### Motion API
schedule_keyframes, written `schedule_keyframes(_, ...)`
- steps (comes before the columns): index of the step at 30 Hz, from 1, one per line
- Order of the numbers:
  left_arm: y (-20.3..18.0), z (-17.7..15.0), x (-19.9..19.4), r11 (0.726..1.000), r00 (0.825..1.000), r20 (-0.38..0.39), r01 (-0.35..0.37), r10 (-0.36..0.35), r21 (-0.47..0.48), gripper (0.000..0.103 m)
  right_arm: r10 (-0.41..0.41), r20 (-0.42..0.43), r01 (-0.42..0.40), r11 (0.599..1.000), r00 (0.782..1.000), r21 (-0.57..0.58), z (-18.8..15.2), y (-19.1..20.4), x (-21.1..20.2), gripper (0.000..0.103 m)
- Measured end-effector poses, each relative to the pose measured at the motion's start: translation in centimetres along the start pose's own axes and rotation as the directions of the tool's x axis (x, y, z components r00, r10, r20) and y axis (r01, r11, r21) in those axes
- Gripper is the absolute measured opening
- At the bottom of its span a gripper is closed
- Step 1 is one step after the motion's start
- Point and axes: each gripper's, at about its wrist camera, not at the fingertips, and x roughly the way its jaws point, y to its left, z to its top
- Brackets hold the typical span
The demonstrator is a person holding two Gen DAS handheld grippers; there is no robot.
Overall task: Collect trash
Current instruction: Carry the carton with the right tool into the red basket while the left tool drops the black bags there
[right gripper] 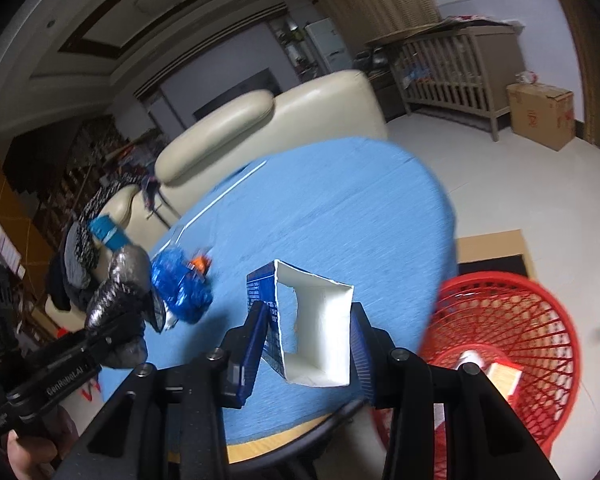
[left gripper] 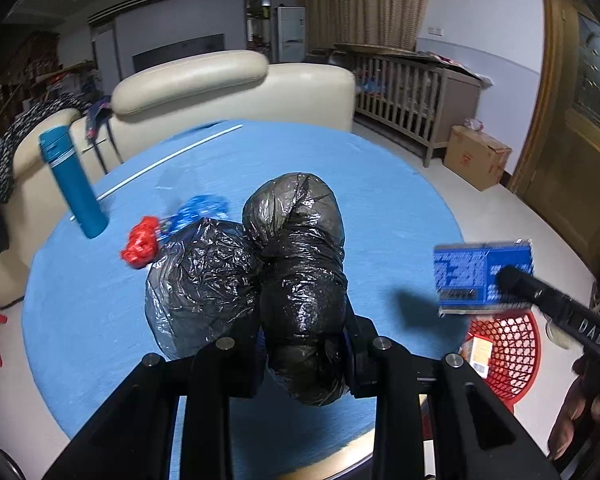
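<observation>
Round blue table [left gripper: 380,184], teal bottle [left gripper: 73,184], white rod [left gripper: 172,158], red [left gripper: 140,242] and blue wrappers [left gripper: 200,208]

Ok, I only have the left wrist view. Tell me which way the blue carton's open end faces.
Observer: On the right wrist view the blue carton is open towards that camera, white inside, and looks empty.
Operator: Confirm the grip on it.
Observer: The right gripper has one finger on each side wall, pressing in.
Operator: Tell me what is in the red basket.
Observer: The red basket stands on the floor beside the table; at its bottom lie a small box and something white.
Operator: Check for trash left on the table.
Observer: A crumpled blue wrapper lies there, with something orange behind it.
</observation>
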Motion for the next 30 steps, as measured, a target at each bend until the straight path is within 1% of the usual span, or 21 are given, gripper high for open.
schedule_keyframes(4, -2.5, 0.3, 0.5, 0.998, 0.999, -0.011, 0.036, -0.036, 0.045, 0.032, -0.053, 0.045, 0.052, 0.998, 0.998, 0.036, 0.7, -2.9, -2.0, 0.043)
schedule_keyframes(9, -6.1, 0.7, 1.1, 0.989, 0.995, -0.029, 0.095, -0.092, 0.112, 0.032, -0.164, 0.085, 0.155, 0.983, 0.983, 0.101, 0.7, -8.0, -4.9, 0.043)
schedule_keyframes(12, -8.6, 0.9, 1.4, 0.979, 0.991, -0.041, 0.130, -0.125, 0.156, 0.032, -0.219, 0.073, 0.207, 0.968, 0.973, 0.143, 0.3, -11.0, -5.7, 0.043)
schedule_keyframes(14, -9.9, 0.9, 1.6, 0.973, 0.989, -0.048, 0.147, -0.141, 0.177, 0.032, -0.250, 0.058, 0.238, 0.959, 0.967, 0.155, -0.2, -12.2, -5.8, 0.043)
schedule_keyframes(15, -10.8, 0.9, 1.7, 0.969, 0.987, -0.054, 0.159, -0.151, 0.192, 0.032, -0.261, 0.032, 0.253, 0.955, 0.965, 0.157, -0.5, -12.9, -5.4, 0.043)
schedule_keyframes(16, -11.5, 0.8, 1.8, 0.965, 0.986, -0.059, 0.167, -0.158, 0.204, 0.032, -0.265, 0.001, 0.261, 0.951, 0.964, 0.163, -0.8, -13.6, -5.0, 0.047)
schedule_keyframes(17, -12.1, 0.9, 1.9, 0.961, 0.984, -0.064, 0.175, -0.165, 0.214, 0.032, -0.269, -0.014, 0.268, 0.948, 0.963, 0.170, -0.9, -14.0, -4.7, 0.047)
schedule_keyframes(19, -13.5, 0.8, 2.2, 0.951, 0.980, -0.078, 0.196, -0.182, 0.238, 0.032, -0.279, -0.049, 0.283, 0.939, 0.959, 0.198, -1.5, -15.1, -4.1, 0.066)
schedule_keyframes(20, -13.9, 0.8, 2.3, 0.948, 0.978, -0.084, 0.204, -0.189, 0.246, 0.032, -0.276, -0.057, 0.282, 0.933, 0.959, 0.222, -1.9, -15.8, -4.0, 0.077)
schedule_keyframes(25, -16.7, 0.3, 3.2, 0.926, 0.967, -0.126, 0.250, -0.222, 0.284, 0.032, -0.287, -0.028, 0.284, 0.920, 0.957, 0.271, -2.2, -17.3, -5.4, 0.078)
schedule_keyframes(29, -18.5, 0.0, 4.0, 0.911, 0.958, -0.160, 0.279, -0.240, 0.305, 0.032, -0.299, 0.016, 0.278, 0.902, 0.954, 0.330, -2.1, -18.7, -7.3, 0.078)
schedule_keyframes(30, -18.7, -0.6, 3.7, 0.907, 0.955, -0.167, 0.287, -0.245, 0.307, 0.032, -0.302, 0.024, 0.277, 0.899, 0.953, 0.339, -1.9, -18.9, -7.6, 0.078)
